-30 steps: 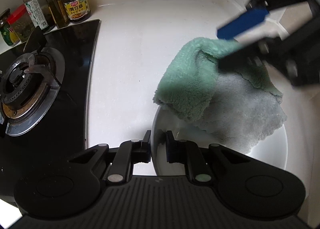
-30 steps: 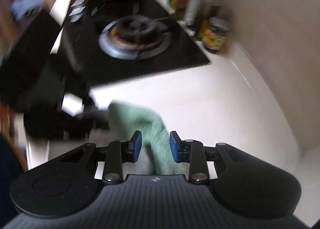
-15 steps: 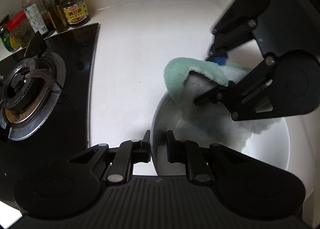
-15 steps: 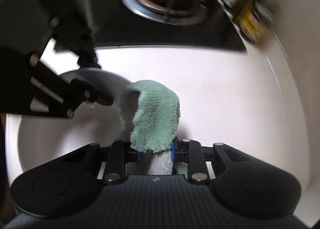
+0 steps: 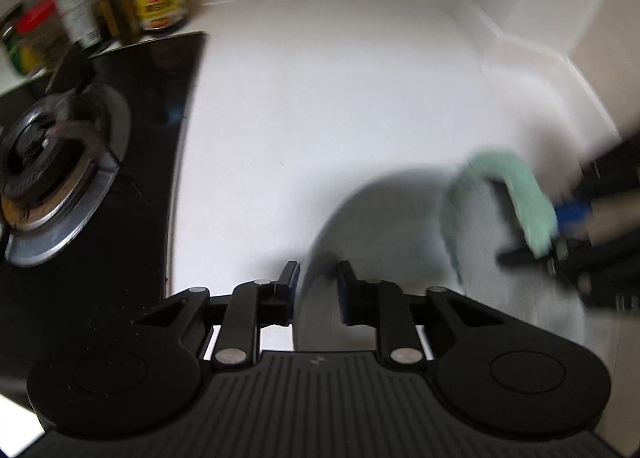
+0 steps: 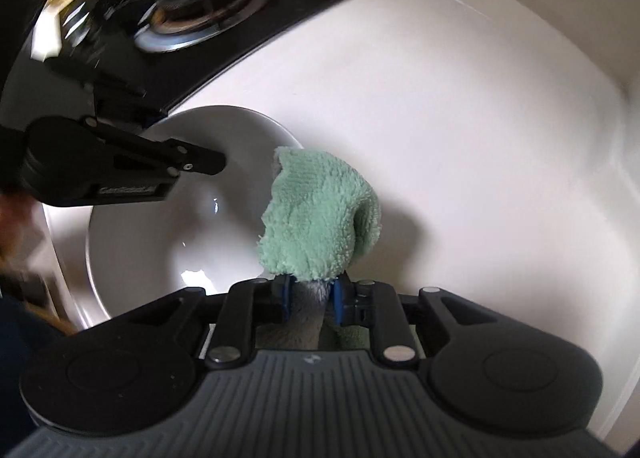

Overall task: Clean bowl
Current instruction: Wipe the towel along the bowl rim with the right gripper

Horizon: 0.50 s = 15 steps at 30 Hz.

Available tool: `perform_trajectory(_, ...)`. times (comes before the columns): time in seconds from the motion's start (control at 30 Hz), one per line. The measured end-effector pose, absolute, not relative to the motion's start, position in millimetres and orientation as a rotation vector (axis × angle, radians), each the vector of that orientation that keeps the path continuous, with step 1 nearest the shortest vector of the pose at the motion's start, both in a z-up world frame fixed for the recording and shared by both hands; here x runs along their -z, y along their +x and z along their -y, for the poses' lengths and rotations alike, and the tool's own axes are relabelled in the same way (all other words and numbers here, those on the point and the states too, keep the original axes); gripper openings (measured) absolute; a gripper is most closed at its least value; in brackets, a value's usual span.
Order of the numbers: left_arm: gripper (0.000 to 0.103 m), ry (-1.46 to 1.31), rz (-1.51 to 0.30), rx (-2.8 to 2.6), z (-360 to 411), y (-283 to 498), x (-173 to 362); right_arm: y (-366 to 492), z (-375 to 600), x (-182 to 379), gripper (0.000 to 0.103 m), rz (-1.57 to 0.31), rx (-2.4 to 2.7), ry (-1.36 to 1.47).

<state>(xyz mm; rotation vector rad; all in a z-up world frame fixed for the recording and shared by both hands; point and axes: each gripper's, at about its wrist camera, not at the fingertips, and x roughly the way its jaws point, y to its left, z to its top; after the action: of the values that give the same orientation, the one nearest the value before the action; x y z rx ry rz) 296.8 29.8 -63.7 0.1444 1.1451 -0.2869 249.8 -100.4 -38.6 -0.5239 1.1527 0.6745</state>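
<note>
A white bowl [image 6: 168,226] sits on the white counter near its front edge; in the left wrist view it [image 5: 384,226] is blurred. My left gripper [image 5: 318,286] is shut on the bowl's near rim, one finger inside and one outside. It also shows in the right wrist view [image 6: 120,174] at the bowl's far left rim. My right gripper [image 6: 310,296] is shut on a green and grey cloth [image 6: 320,218] that stands over the bowl's right rim. In the left wrist view the cloth [image 5: 504,198] and right gripper [image 5: 560,234] are at the bowl's right side.
A black gas hob with a burner [image 5: 56,170] lies left of the bowl. Sauce jars and bottles [image 5: 156,6] stand at the back left by the wall. The counter [image 5: 340,98] meets walls at the back and right.
My right gripper has carried the cloth from the bowl's middle toward its right rim. The left gripper still holds the rim; its view has shifted and blurred.
</note>
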Motion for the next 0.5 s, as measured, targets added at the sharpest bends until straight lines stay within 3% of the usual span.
perform_trajectory(0.3, 0.018, 0.418, -1.227, 0.535, -29, 348, 58, 269, 48, 40, 0.016, -0.961, -0.995, -0.963)
perform_trajectory(0.5, 0.02, 0.335, -1.273, 0.543, -38, 366, 63, 285, 43, 40, 0.016, -0.962, -1.052, -0.928)
